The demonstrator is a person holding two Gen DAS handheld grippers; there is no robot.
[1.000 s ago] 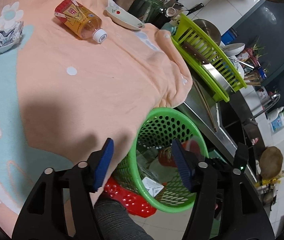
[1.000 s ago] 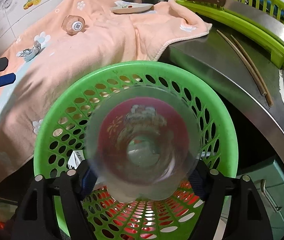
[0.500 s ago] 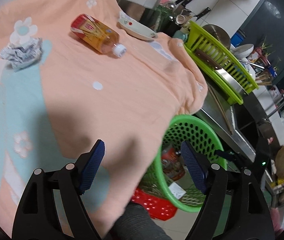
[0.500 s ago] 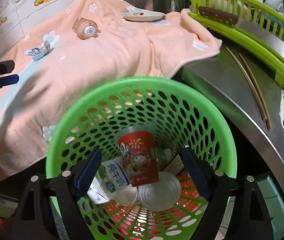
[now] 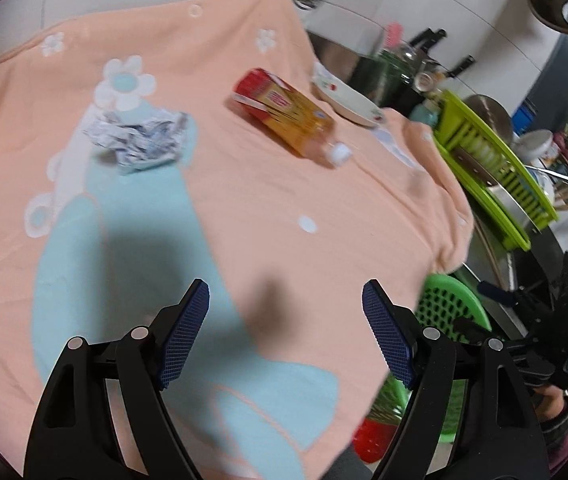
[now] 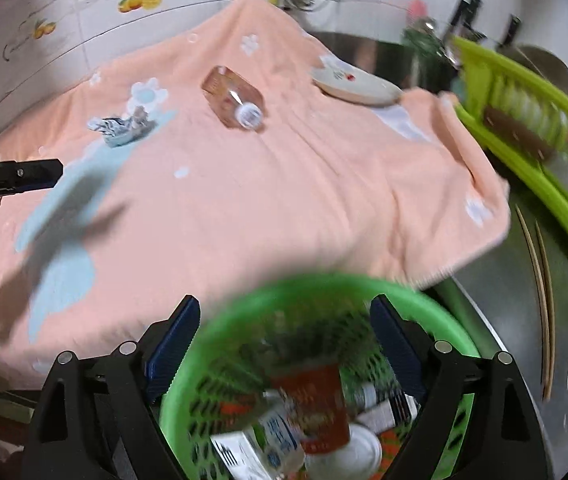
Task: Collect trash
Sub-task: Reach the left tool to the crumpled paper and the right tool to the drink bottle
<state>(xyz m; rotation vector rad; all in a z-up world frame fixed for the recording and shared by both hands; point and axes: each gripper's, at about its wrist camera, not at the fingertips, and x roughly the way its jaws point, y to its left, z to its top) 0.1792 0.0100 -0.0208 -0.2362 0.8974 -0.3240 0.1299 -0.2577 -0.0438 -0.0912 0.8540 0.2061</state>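
Observation:
A crumpled paper wad [image 5: 140, 142] and a plastic bottle of amber drink [image 5: 287, 114] lie on the peach towel [image 5: 244, 208]; both also show in the right wrist view, the wad [image 6: 122, 128] left of the bottle [image 6: 236, 98]. My left gripper [image 5: 285, 332] is open and empty above the towel, short of both. My right gripper [image 6: 284, 344] is open and empty over the green basket [image 6: 244, 312], which holds a red paper cup [image 6: 315, 404], a carton and other trash. The basket's rim [image 5: 449, 298] shows at the towel's right edge.
A white dish [image 5: 349, 102] sits at the towel's far edge. A lime dish rack [image 5: 495, 176] with a knife stands right on the steel counter [image 6: 539, 280], with chopsticks [image 6: 539, 284] beside it. A red stool [image 5: 373, 438] is under the basket.
The right gripper let the red cup fall into the basket, opened and tilted up toward the towel. The left gripper opened wider and swung from the basket to over the towel.

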